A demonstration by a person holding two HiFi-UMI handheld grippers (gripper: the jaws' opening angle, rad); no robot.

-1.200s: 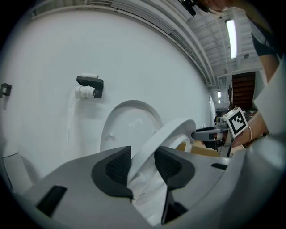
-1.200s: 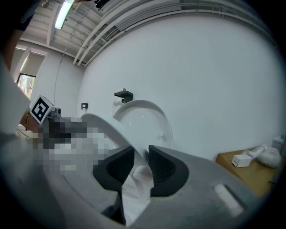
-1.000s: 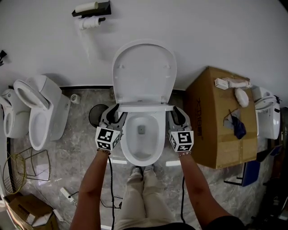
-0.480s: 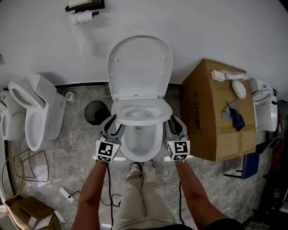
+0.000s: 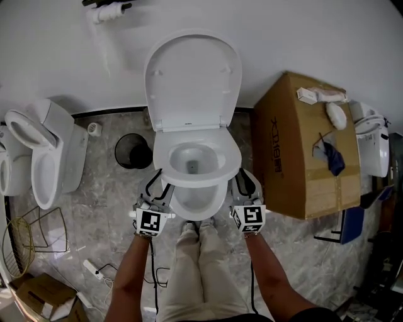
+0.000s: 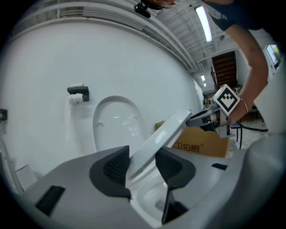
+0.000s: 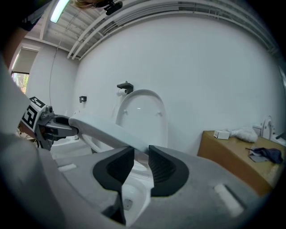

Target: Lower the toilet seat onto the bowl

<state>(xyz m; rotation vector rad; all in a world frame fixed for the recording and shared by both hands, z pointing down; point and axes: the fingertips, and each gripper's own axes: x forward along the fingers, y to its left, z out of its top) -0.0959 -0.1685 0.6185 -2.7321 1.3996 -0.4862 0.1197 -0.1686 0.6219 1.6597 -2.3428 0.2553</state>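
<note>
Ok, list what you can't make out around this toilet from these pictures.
Head view: the gap between toilet seat and bowl; the camera looks steeply down and the seat covers the rim.
Head view: the paper holder, cut off by the top edge.
Head view: the items on the cardboard box, too small to name.

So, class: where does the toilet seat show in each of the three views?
Head view: seat at centre, just below the raised lid.
Left gripper view: seat slants from the left claw up rightward.
Right gripper view: seat runs from the right claw toward the left.
Shared landmark: that raised lid.
</note>
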